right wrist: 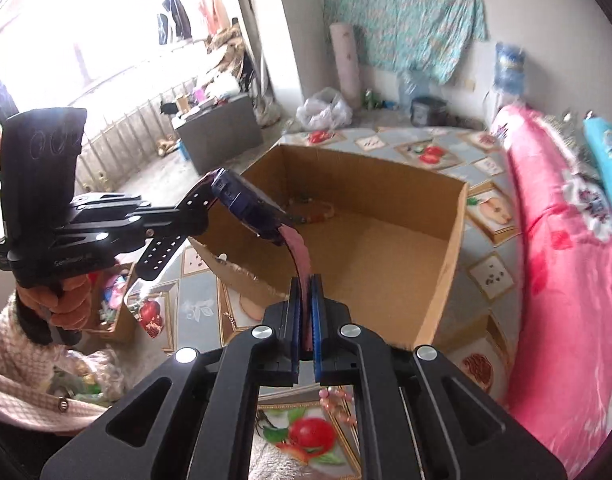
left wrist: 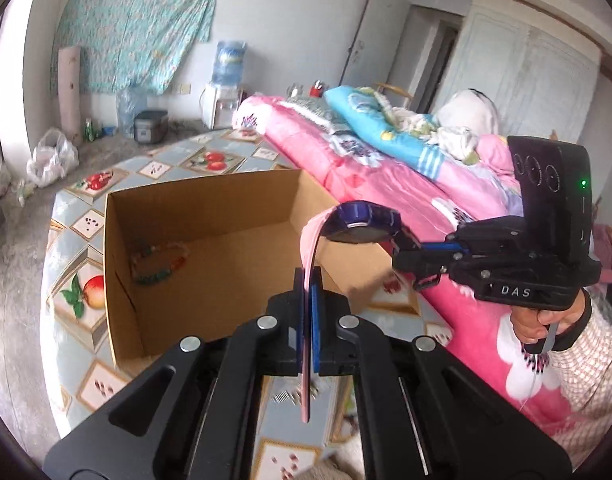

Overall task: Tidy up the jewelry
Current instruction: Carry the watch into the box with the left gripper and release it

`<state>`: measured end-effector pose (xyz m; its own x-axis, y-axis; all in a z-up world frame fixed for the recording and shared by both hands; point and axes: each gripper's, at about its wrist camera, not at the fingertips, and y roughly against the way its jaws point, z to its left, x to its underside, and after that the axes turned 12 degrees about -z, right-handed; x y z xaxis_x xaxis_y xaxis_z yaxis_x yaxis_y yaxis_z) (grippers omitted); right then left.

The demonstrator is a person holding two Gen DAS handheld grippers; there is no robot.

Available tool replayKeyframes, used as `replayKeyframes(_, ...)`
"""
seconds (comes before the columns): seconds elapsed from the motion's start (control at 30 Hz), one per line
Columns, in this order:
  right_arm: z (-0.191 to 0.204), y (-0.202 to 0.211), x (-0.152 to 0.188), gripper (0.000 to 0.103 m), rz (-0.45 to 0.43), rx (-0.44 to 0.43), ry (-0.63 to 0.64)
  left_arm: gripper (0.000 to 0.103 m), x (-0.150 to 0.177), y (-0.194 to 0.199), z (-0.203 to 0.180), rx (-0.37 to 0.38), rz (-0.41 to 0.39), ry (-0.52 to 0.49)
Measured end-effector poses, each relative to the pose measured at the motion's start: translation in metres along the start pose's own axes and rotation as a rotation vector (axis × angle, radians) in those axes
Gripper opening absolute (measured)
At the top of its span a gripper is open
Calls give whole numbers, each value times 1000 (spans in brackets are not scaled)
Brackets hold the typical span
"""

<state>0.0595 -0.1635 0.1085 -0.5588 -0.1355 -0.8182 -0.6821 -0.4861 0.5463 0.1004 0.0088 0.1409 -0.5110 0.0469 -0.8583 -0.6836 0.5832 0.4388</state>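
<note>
Here both my claws, left gripper and right gripper, pinch the watch by its straps, stretched above the cardboard box.

Each hand-held gripper is matte black plastic with angular linkage arms pinned by round silver screws and blue-lined fingers. The right hand-held gripper carries white "DAS" lettering on its body, a green light on the upright block behind it, and a thin grey cable below. The hand beneath has bare skin, with a dark cuff and pink-and-white knit sleeve behind.
</note>
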Motion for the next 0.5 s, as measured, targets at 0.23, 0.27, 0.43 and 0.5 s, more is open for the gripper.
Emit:
replayKeyframes(0.23, -58, -80, -25, 5, 199, -23, -88, 2, -19, -92, 61, -41, 211, 153)
replayKeyframes(0.27, -63, -90, -25, 5, 224, -25, -94, 2, -19, -106, 68, -44, 245, 165)
replayKeyframes(0.43, -87, -137, -31, 5, 333, 39, -59, 2, -11, -166, 101, -60, 407, 252)
replayKeyframes(0.5, -93, -152, -34, 5, 379, 53, -37, 2, -8, -184, 113, -55, 462, 305)
